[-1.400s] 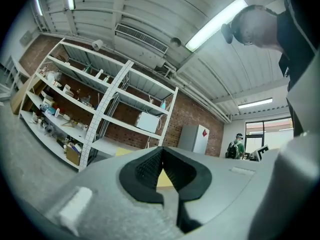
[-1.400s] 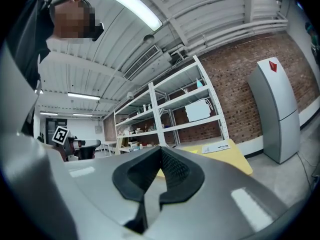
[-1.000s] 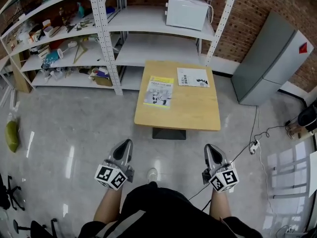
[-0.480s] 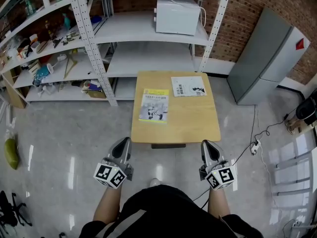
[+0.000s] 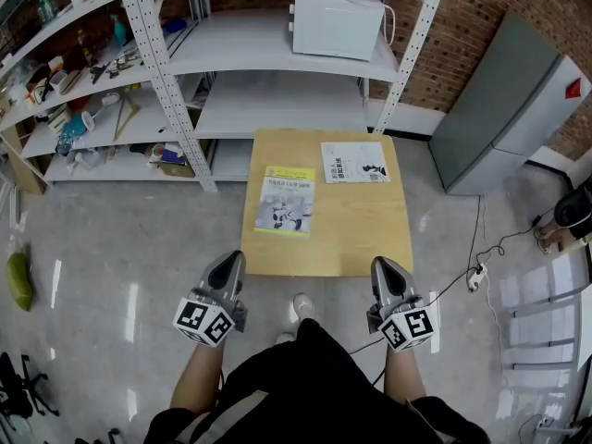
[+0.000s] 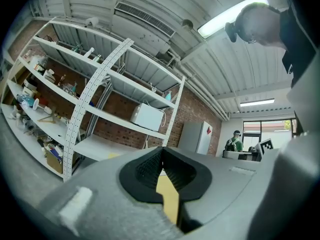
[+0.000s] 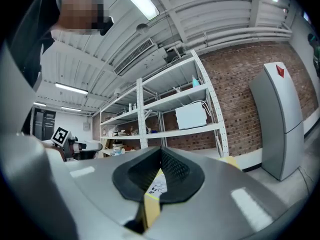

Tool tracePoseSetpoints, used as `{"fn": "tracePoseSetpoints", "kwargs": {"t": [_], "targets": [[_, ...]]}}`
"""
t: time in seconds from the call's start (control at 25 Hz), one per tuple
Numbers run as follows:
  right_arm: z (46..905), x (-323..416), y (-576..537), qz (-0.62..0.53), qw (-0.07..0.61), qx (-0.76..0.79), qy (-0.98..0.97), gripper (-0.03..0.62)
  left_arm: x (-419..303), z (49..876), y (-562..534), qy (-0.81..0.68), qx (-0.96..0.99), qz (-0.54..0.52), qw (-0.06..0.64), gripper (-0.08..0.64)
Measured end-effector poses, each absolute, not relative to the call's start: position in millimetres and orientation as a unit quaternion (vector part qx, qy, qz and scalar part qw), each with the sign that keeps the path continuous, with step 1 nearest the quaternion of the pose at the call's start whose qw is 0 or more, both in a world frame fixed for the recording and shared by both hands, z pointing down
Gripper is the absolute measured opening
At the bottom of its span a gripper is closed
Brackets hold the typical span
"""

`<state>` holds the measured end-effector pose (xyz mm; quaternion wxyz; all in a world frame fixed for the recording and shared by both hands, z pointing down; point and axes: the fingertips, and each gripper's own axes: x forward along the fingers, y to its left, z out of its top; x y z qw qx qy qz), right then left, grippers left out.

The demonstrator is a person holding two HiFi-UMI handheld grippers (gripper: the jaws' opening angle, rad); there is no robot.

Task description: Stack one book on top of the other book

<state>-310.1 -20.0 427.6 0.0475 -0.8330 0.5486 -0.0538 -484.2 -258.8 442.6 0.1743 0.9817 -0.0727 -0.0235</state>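
Note:
Two books lie flat on a small wooden table (image 5: pixel 356 229). The one with a yellow-topped cover (image 5: pixel 286 200) lies left of centre. The white one (image 5: pixel 354 163) rests at the far right. My left gripper (image 5: pixel 232 265) hangs shut and empty just before the table's near left corner. My right gripper (image 5: pixel 380 268) is shut and empty at the near right edge. In the left gripper view the jaws (image 6: pixel 161 156) meet with the table edge seen under them. In the right gripper view the shut jaws (image 7: pixel 161 156) frame a bit of the white book (image 7: pixel 156 185).
White metal shelving (image 5: pixel 277 54) stands behind the table with a microwave (image 5: pixel 337 15) on it and clutter at the left. A grey cabinet (image 5: pixel 509 109) stands at the right by the brick wall. A cable and power strip (image 5: pixel 476 271) lie on the floor at the right.
Both grippers and the person have come forward to the table's near edge; the table and books sit closer in view. The jaws stay shut.

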Motion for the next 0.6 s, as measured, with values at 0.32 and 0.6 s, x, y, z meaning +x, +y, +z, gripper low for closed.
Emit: {"fn": "tracePoseSetpoints", "kwargs": {"t": [0.32, 0.6], "targets": [[437, -239, -81, -0.050, 0.049, -0.815, 0.575, 0.006, -417, 462, -292, -0.088, 0.982, 0.002, 0.169, 0.003], [460, -189, -113, -0.074, 0.060, -0.807, 0.583, 0.006, -362, 476, -309, -0.090, 0.981, 0.021, 0.173, 0.003]]}}
